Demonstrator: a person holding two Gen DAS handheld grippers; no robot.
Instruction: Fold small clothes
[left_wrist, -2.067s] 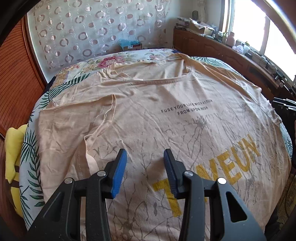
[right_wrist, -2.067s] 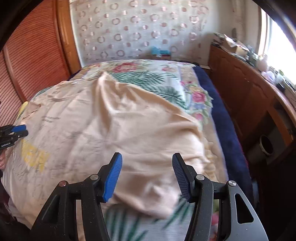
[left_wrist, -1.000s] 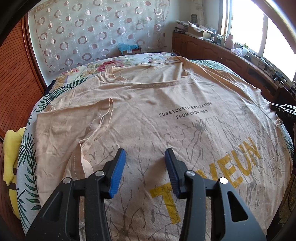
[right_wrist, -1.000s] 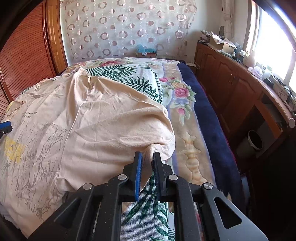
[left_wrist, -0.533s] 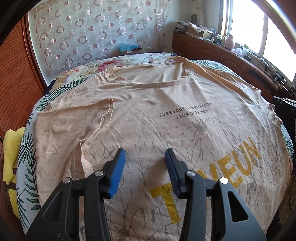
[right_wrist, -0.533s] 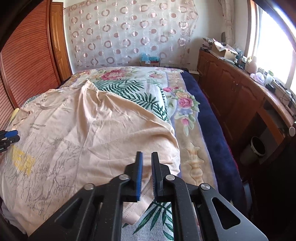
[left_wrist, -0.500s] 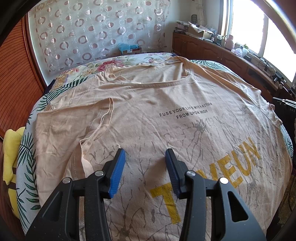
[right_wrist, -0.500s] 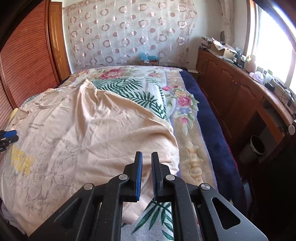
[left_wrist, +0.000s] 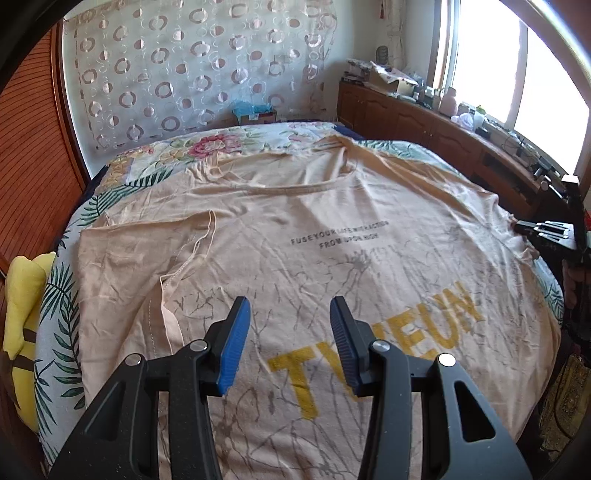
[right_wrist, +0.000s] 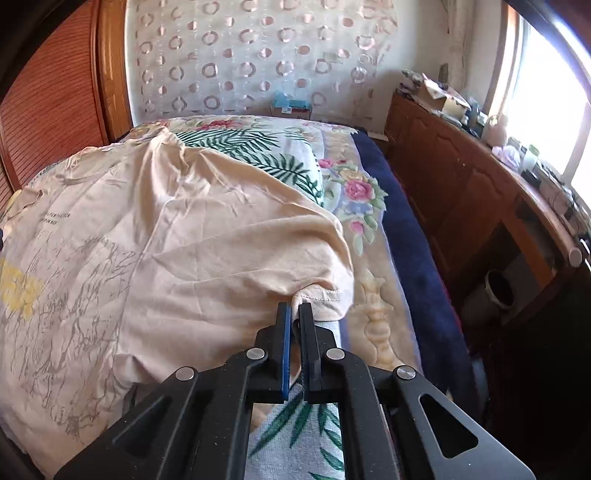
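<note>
Slippage is the main risk. Left claw (left_wrist: 286, 339) hangs open above the peach T-shirt (left_wrist: 314, 229), spread over the flowered bed (left_wrist: 62, 295), its folded-in sleeve at ten o'clock. Right claw (right_wrist: 293, 334) has just closed on the other sleeve's hem (right_wrist: 319, 295) at the shirt's three o'clock edge; such a thin pinch may pull free, or drag the shirt askew.

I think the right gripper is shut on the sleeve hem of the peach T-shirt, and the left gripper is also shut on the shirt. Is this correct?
Only partly. The left gripper is open, with nothing between its pads, as the left wrist view shows. The right gripper is indeed shut on the sleeve hem of the peach T-shirt.
</note>
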